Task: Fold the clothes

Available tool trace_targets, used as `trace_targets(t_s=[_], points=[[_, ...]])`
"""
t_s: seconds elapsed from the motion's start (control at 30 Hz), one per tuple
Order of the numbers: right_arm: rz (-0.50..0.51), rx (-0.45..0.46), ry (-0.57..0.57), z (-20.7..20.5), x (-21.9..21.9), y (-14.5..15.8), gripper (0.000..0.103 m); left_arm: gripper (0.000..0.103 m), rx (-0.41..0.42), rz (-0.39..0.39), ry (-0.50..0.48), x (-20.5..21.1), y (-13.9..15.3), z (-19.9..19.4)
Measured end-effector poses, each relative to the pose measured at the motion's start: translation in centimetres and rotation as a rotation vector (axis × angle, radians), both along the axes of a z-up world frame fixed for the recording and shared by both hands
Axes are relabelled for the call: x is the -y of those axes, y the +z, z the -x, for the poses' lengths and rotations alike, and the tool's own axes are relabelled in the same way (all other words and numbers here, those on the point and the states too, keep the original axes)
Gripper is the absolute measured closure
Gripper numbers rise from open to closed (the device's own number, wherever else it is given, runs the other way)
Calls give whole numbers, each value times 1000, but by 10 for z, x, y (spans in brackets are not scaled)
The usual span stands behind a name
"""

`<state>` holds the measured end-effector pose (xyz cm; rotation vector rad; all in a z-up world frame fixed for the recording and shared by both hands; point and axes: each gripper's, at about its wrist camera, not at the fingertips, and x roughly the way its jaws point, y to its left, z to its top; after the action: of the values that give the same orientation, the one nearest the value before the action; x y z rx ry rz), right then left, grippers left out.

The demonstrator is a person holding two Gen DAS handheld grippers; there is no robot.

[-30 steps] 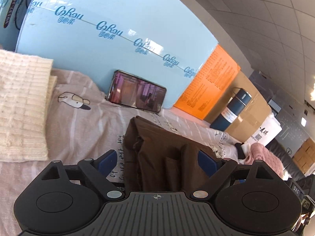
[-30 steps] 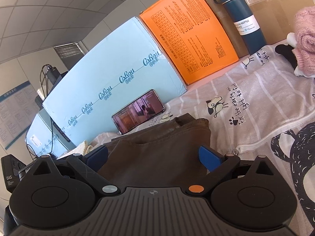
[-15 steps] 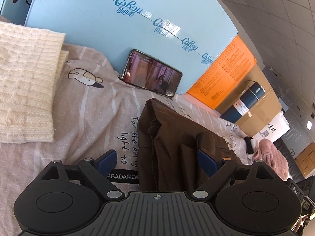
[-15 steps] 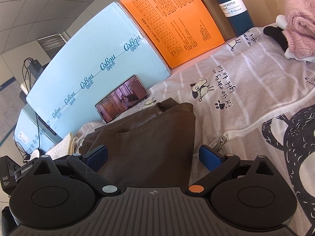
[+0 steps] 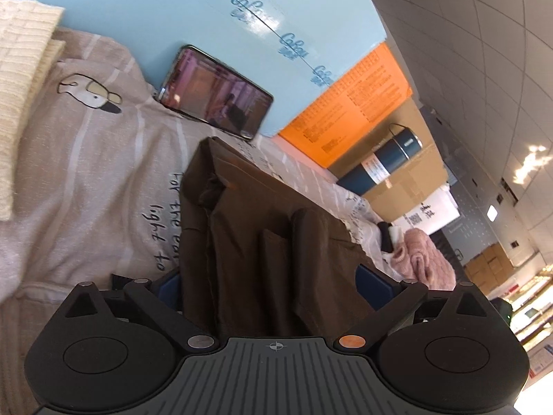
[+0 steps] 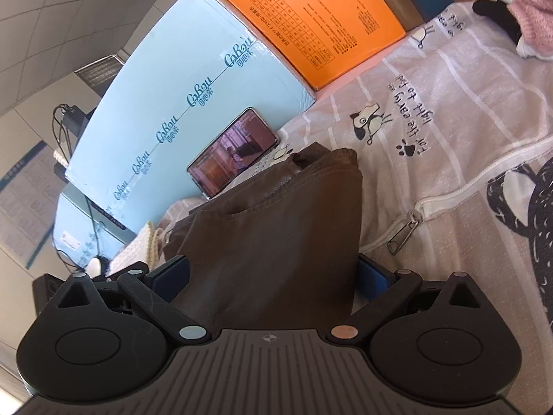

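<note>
We list first the bed cover (image 6: pixel 459 131), pale pink-grey with white stripes, cartoon dogs and the printed words "light to the early", a zip with a metal pull running across it in the right wrist view. Behind it stands the light blue carton (image 6: pixel 193 79), taped along its length with the repeated brand "CoRou" over small Chinese characters, and beside that the orange carton (image 6: pixel 311 17), covered in a fine table of print too small for us to read. On the cover lie the brown trousers (image 5: pixel 262 228), already doubled into a thick bundle; the long axis runs straight away from both cameras toward the phone (image 5: pixel 217 100) propped against the blue carton. The near end of the bundle sits between the fingers of each tool: the left gripper (image 5: pixel 273 287) and the right gripper (image 6: pixel 273 273) both show jaws set wide, blue pads at either flank of the cloth, and we cannot tell whether either pad presses it. Neither hand looks nearer; we judge the coming move a two-handed one along that axis. Smaller entries: a cream knit (image 5: pixel 24 79) folded at the left, a pink knit (image 5: pixel 425 256) at the right, and a dark blue flask (image 5: pixel 383 162) whose white label we cannot read.
</note>
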<state>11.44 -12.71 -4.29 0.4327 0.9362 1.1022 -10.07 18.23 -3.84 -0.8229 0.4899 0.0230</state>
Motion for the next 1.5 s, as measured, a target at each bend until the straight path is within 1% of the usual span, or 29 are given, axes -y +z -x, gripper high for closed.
trace_targets(t_s=[0.03, 0.13, 0.17, 0.27, 0.33, 0.37, 0.4, 0.43, 0.47, 0.5, 0.53, 0.57, 0.6, 0.63, 0.67, 0.73, 0.77, 0.83, 0.97, 1.1, 1.2, 1.37, 1.5], points=[[-17, -28, 23, -2, 0, 0, 3, 3, 14, 16, -33, 2, -1, -1], [-28, -57, 73, -2, -1, 1, 3, 3, 53, 64, -136, 9, -3, -3], [-27, -59, 91, -1, -2, 1, 3, 3, 58, 66, -153, 13, -3, -4], [-58, -74, 137, 2, -2, 4, 3, 3, 82, 50, -153, 20, -3, -4], [-90, -90, 157, 3, -1, 4, 5, 4, 106, 49, -148, 22, -3, -1], [-85, -86, 150, 3, -2, 4, 6, 5, 93, 12, -134, 25, -2, -2], [-80, -83, 143, 4, -2, 4, 10, 13, 78, -29, -120, 28, -1, -3], [-60, -82, 123, 3, -3, 3, 19, 30, 49, -88, -102, 33, -1, -5], [-31, -77, 99, 3, -4, 1, 26, 42, 24, -151, -85, 37, -1, -6], [-16, -66, 81, 3, -4, 0, 41, 54, 9, -210, -71, 41, 0, -7], [-1, -55, 63, 3, -4, -1, 47, 58, 5, -241, -63, 44, 1, -7], [13, -43, 45, 4, -4, -3, 49, 60, 6, -254, -54, 45, 2, -6], [10, -42, 35, 4, -3, -3, 52, 64, 6, -265, -43, 47, 2, -6], [6, -36, 25, 4, -2, -3, 57, 67, 8, -281, -37, 49, 3, -5], [2, -30, 16, 4, -1, -3, 58, 68, 13, -297, -29, 53, 5, -5], [-8, -14, 4, 5, 3, 1, 68, 75, 24, -316, -15, 60, 10, -4], [-12, -3, -4, 6, 5, 3, 70, 76, 32, -317, -9, 64, 13, -3], [-28, 35, -7, 10, 13, 12, 75, 78, 47, -285, 5, 69, 16, -2], [-63, 102, -27, 18, 39, 29, 80, 80, 83, -288, -65, 100, 26, -35], [-75, 185, -84, 21, 76, 46, 81, 83, 120, -293, -138, 131, 36, -68], [-112, 204, -123, 12, 109, 55, 81, 84, 147, -296, -192, 154, 44, -94], [-179, 267, -280, -7, 167, 70, 81, 85, 192, -301, -283, 193, 56, -136], [-260, 338, -436, -29, 201, 90, 81, 85, 303, -339, -310, 219, 80, -183]])
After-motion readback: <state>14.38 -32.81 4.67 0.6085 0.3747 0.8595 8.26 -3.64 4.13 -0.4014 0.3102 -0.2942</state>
